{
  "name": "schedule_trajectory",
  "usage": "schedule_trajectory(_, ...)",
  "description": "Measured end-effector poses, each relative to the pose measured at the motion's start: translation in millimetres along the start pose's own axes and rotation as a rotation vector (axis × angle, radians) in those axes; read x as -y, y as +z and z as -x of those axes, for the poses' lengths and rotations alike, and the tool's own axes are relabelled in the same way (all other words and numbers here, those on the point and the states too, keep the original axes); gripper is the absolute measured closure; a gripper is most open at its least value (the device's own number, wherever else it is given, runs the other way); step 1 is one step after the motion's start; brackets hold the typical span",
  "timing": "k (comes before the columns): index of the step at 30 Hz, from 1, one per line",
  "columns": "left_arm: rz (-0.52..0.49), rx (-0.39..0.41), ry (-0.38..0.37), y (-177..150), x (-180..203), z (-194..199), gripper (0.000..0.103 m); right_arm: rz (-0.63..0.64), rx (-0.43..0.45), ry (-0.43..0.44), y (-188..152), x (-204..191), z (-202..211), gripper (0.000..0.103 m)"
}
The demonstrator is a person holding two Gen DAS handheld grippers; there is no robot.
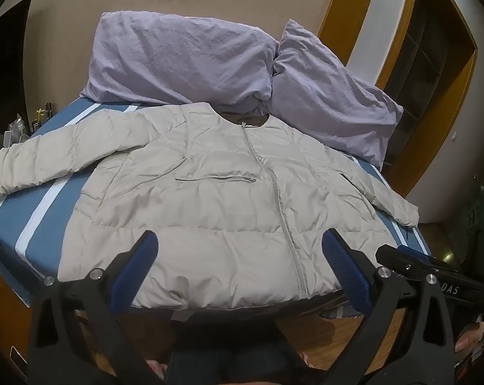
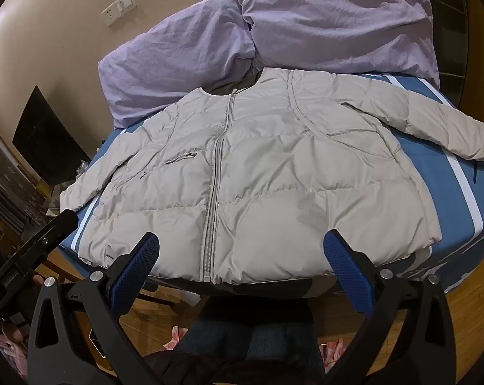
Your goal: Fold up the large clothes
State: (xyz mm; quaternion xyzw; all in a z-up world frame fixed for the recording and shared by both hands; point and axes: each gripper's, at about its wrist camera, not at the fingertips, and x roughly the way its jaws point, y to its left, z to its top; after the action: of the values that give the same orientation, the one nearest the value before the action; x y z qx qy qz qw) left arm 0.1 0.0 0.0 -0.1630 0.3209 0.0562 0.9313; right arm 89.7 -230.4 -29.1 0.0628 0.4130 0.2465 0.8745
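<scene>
With both the left tool (image 1: 240,250) and right tool (image 2: 242,250) spread apart and empty at the hem, the jacket (image 1: 216,199) lies flat, zipped, across the bed (image 1: 39,218); its slick puffy shell could slip from a shallow pinch, or slide off the near edge.

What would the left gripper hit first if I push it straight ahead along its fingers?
Most likely the lower front of the puffer jacket, left of its zipper. The left gripper is open, with nothing between the fingers and the jacket hem, though the height above the bed is unclear.
</scene>
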Motion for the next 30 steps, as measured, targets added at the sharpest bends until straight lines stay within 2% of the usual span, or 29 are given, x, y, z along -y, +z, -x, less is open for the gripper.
schedule_trajectory(30, -0.005, -0.002, 0.005, 0.0, 0.0, -0.1, 0.002, -0.005, 0.0, 0.004, -0.4, 1.9, -0.7, 0.001)
